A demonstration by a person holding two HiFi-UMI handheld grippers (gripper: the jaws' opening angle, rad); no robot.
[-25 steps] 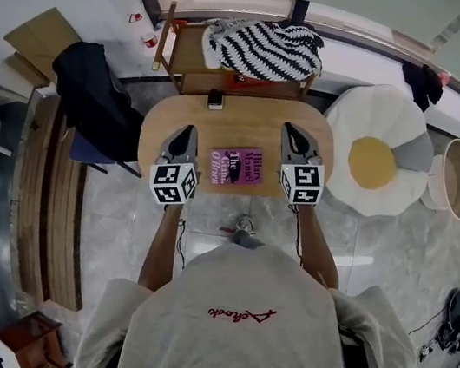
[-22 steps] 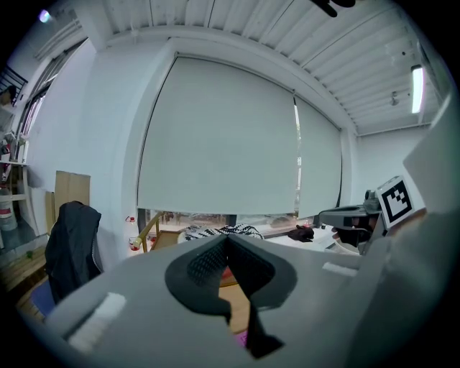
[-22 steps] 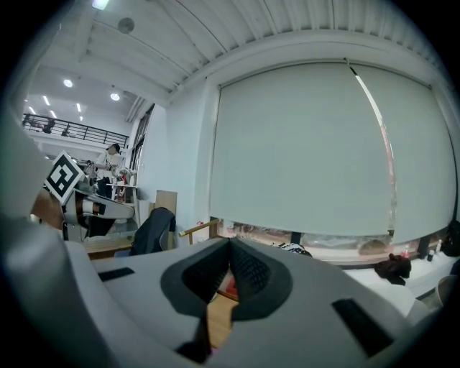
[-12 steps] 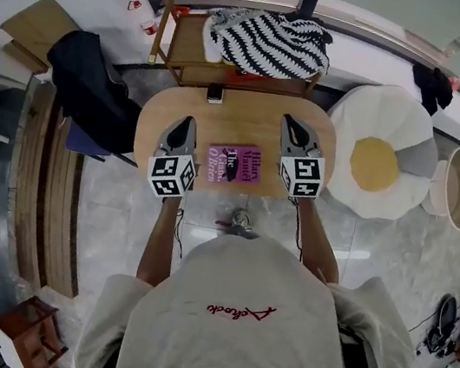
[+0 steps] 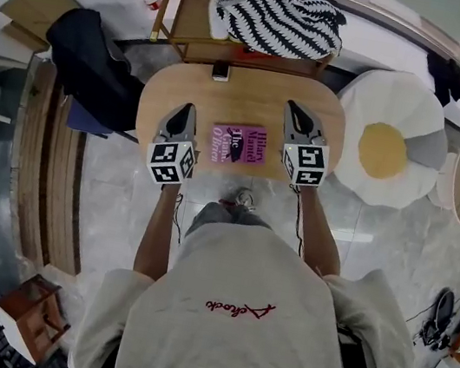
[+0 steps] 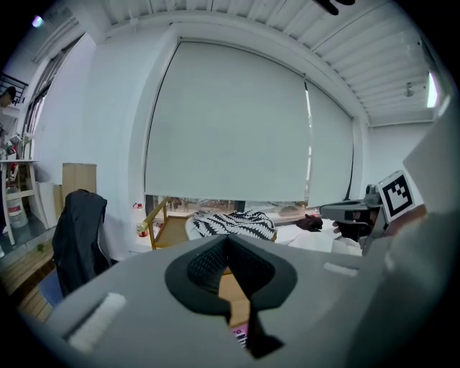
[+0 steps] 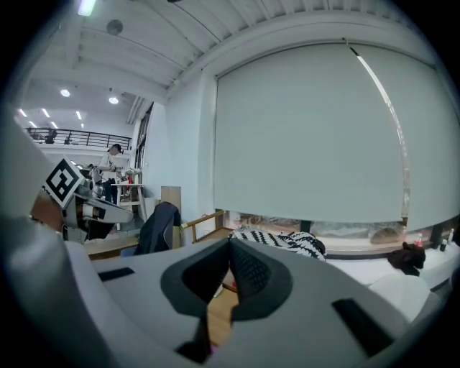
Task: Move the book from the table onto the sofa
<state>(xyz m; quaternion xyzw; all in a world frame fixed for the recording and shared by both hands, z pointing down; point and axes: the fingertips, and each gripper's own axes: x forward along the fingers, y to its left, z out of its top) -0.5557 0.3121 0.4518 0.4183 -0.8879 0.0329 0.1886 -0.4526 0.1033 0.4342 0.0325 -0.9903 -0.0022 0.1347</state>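
Head view, book [image 5: 238, 144] lengthwise left-right, left hand-held gripper [image 5: 186, 109] closed, right hand-held gripper [image 5: 293, 107] closed

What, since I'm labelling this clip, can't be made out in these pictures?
- Book: head view, cover print too small to read; both tool views, the tool body hides all but a pink sliver.
- Left tool and right tool: head view, from above, cannot show whether they touch the table.
- Small dark thing at the table's far edge: head view, too small.
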